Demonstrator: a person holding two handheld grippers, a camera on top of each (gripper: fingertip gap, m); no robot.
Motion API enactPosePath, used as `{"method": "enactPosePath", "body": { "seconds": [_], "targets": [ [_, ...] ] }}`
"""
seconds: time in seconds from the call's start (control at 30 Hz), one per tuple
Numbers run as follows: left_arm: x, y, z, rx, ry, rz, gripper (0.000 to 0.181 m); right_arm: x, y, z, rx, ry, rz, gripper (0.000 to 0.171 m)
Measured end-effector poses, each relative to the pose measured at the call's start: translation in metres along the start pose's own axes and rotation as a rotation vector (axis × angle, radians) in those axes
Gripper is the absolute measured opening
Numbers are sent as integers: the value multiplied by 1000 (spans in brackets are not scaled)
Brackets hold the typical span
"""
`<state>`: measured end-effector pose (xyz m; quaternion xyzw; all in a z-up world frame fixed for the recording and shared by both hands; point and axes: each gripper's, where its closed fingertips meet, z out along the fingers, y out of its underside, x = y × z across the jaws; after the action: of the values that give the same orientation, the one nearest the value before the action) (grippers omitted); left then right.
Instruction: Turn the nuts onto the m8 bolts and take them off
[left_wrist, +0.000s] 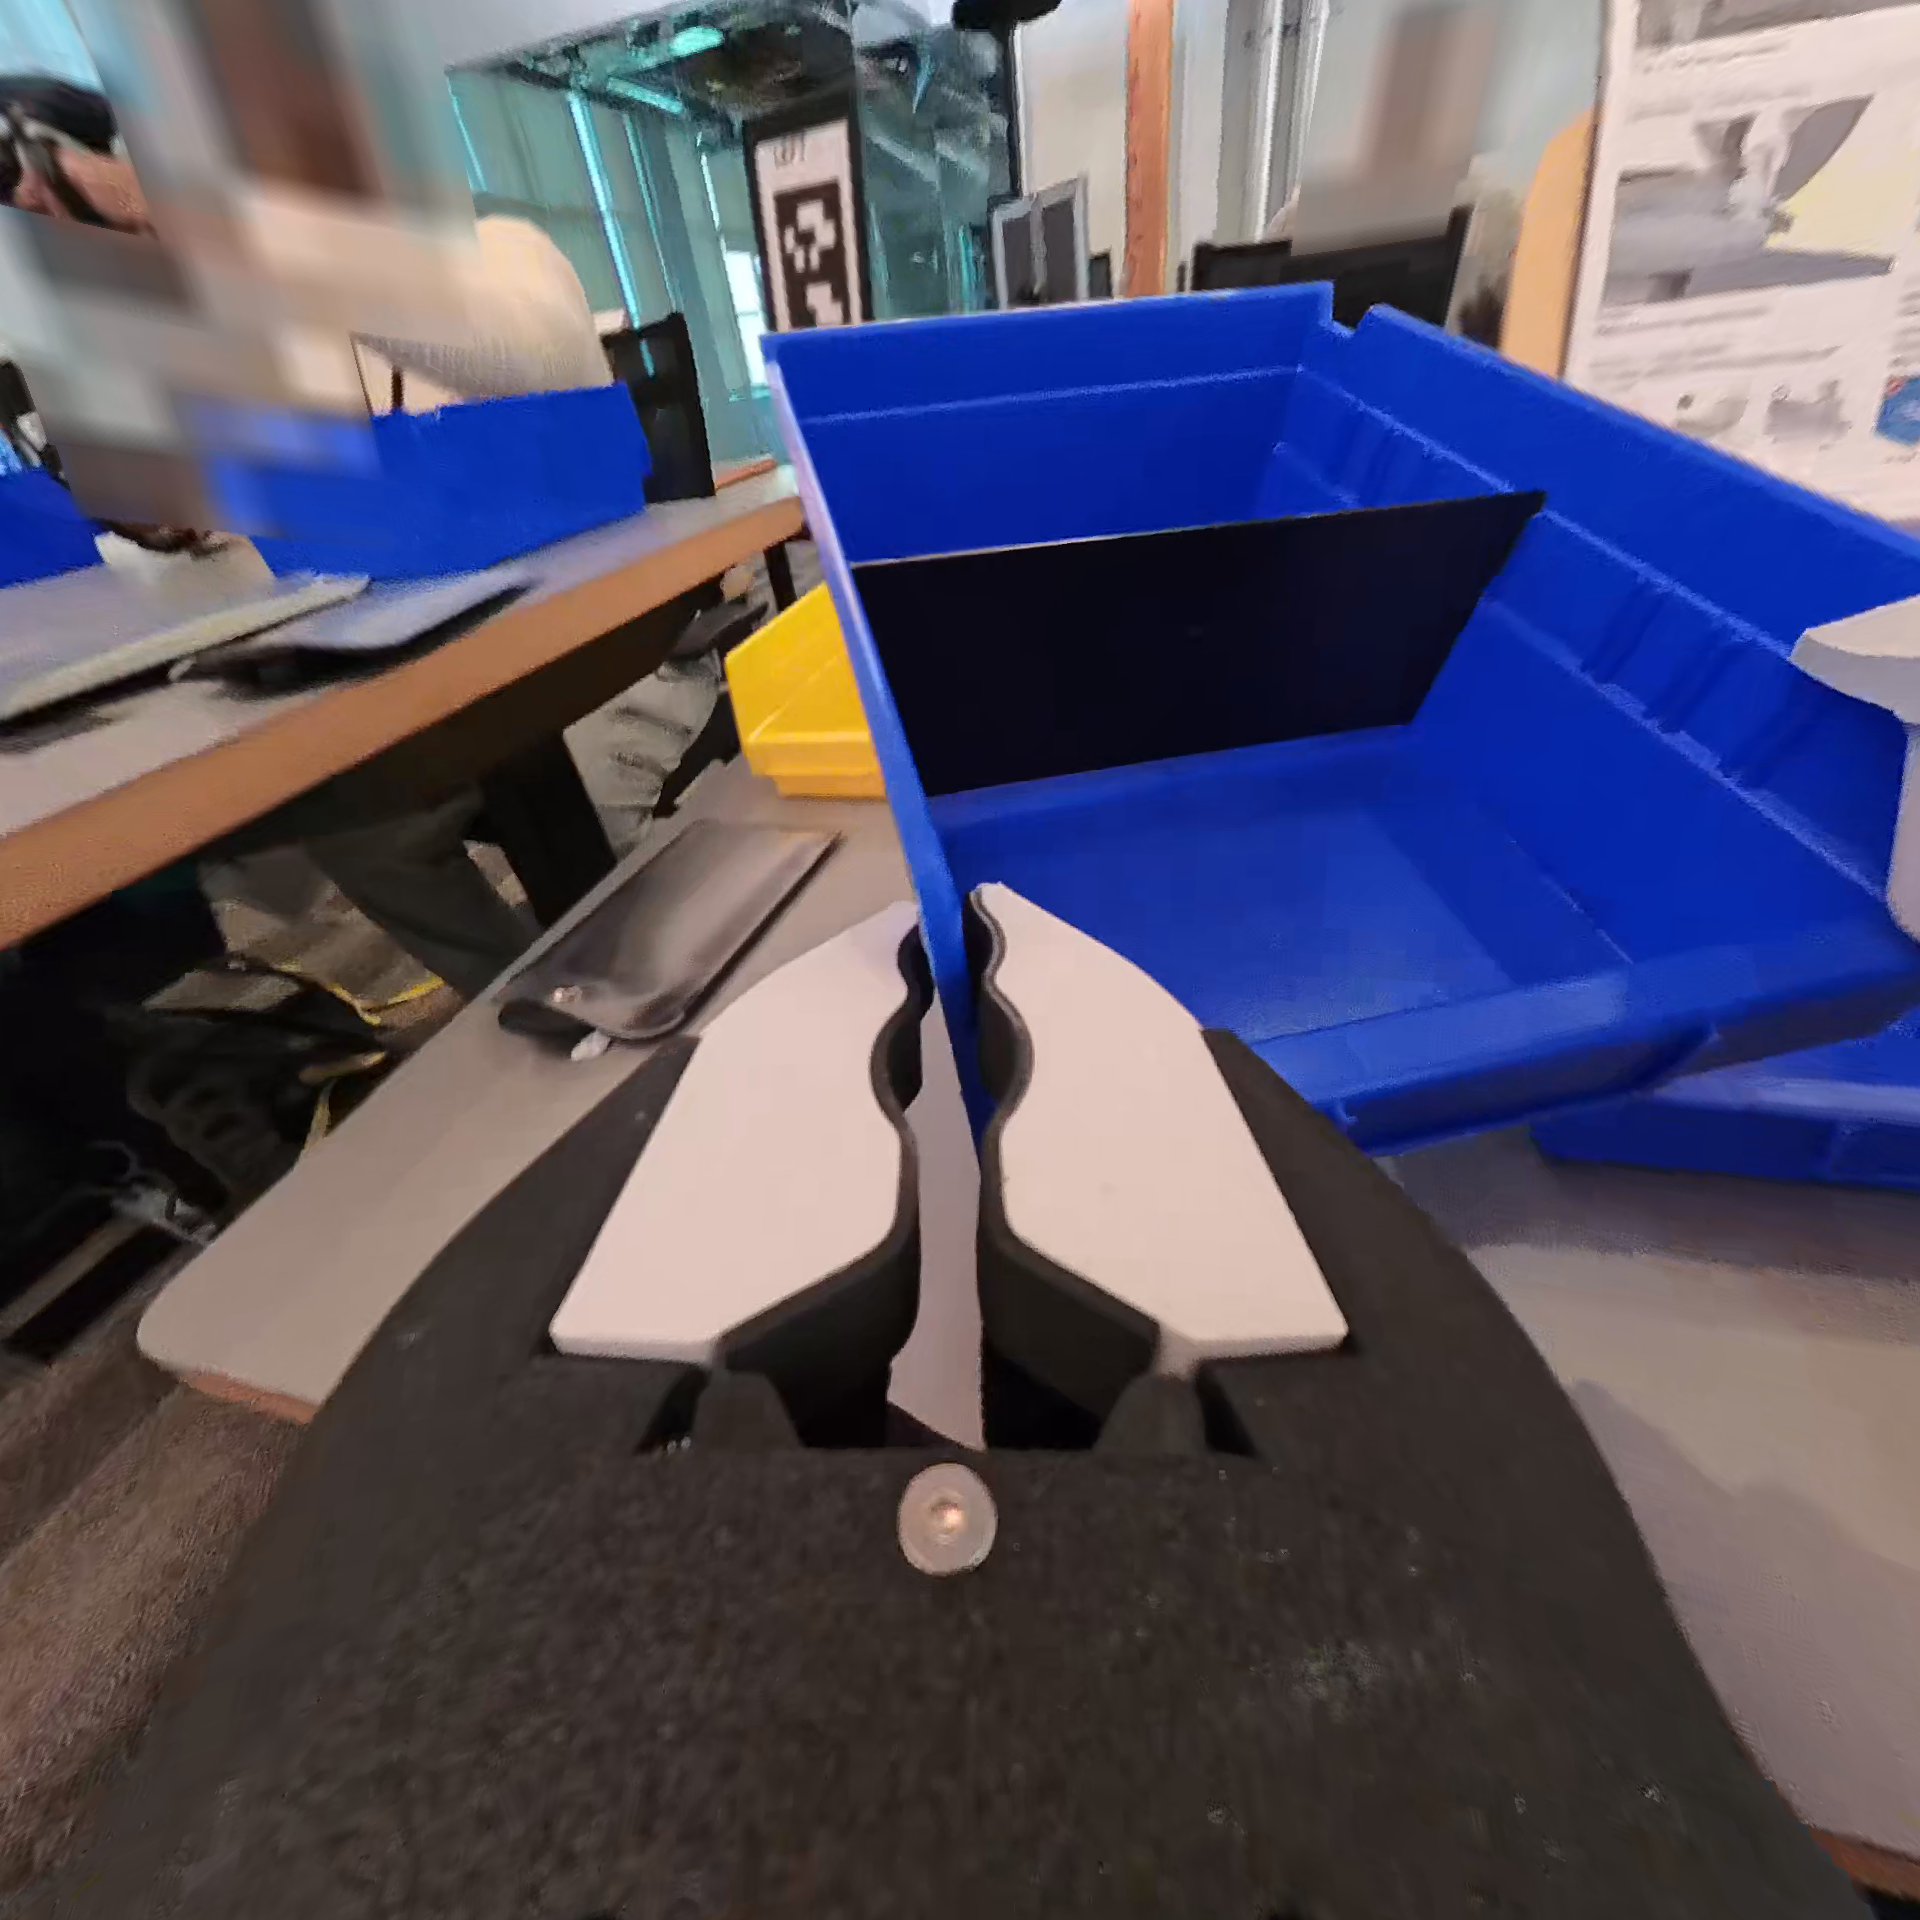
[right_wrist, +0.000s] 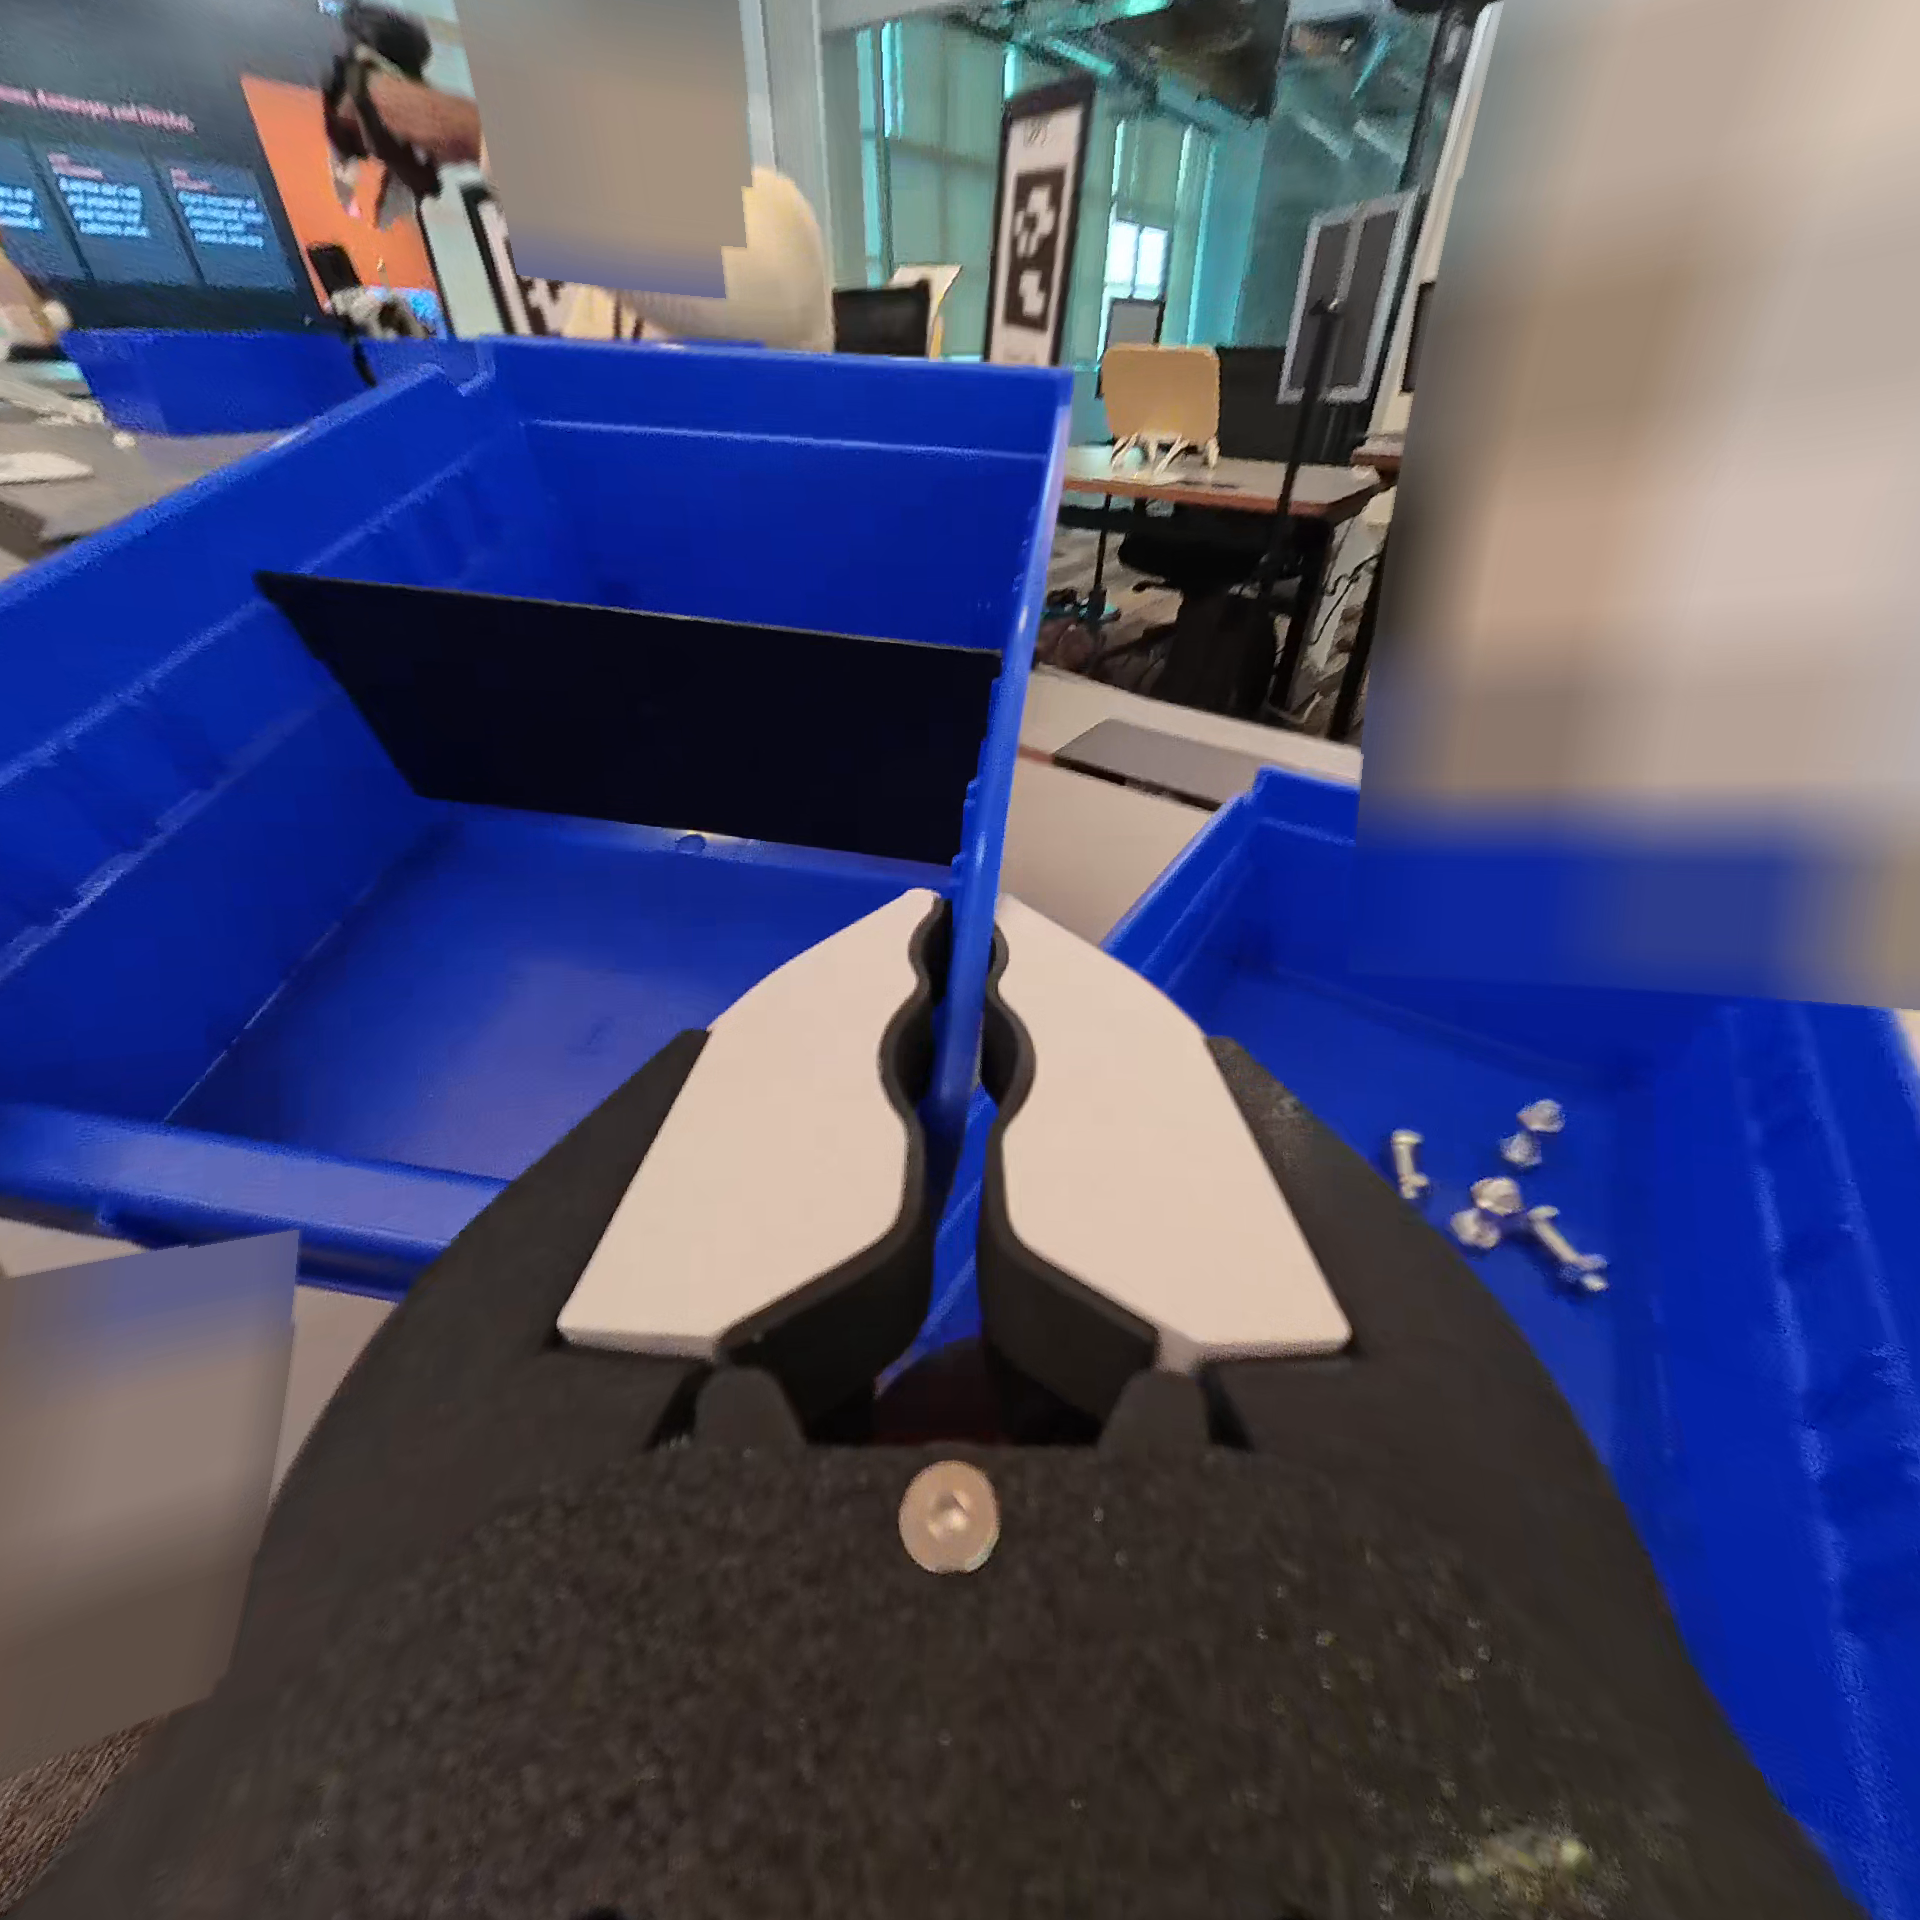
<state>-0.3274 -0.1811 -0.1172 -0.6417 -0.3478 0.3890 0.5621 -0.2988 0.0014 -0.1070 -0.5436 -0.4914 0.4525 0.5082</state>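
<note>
Each wrist view looks forward along its own fingers, close up. The left sees the blue bin (left_wrist: 1351, 644) at centre right from its left wall, the right view (right_wrist: 520, 644) from the opposite wall. Both share the bin's black divider (left_wrist: 1174, 634) in mid-frame.

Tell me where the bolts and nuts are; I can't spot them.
In the right wrist view, the bolts and nuts lie loose in the smaller blue bin, right of the right tongs.

Grey table top (left_wrist: 436, 1122) with wood edge lies below and left of claw; second long desk (left_wrist: 312, 717) beyond, upper left; carpet (left_wrist: 94, 1475) at lower left; glass partitions (right_wrist: 935, 177) far ahead, daylight through them; posters on wall (left_wrist: 1756, 239) upper right; tan chair (right_wrist: 1158, 390) and desk (right_wrist: 1216, 483) ahead, right of claw.
</note>
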Motion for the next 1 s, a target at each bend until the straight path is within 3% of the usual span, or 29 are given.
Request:
{"method": "enactPosePath", "body": {
  "seconds": [0.27, 0.43, 1.0],
  "targets": [
    [60, -55, 15, 100, 123, 20, 5, 67, -48, -34, 83, 130, -13, 3],
    [116, -74, 21, 142, 225, 35, 5, 123, -59, -67, 97, 236, -18, 3],
    [403, -64, 10, 88, 672, 51, 5, 355, -11, -251, -30, 680, 32, 2]
  ]
}}
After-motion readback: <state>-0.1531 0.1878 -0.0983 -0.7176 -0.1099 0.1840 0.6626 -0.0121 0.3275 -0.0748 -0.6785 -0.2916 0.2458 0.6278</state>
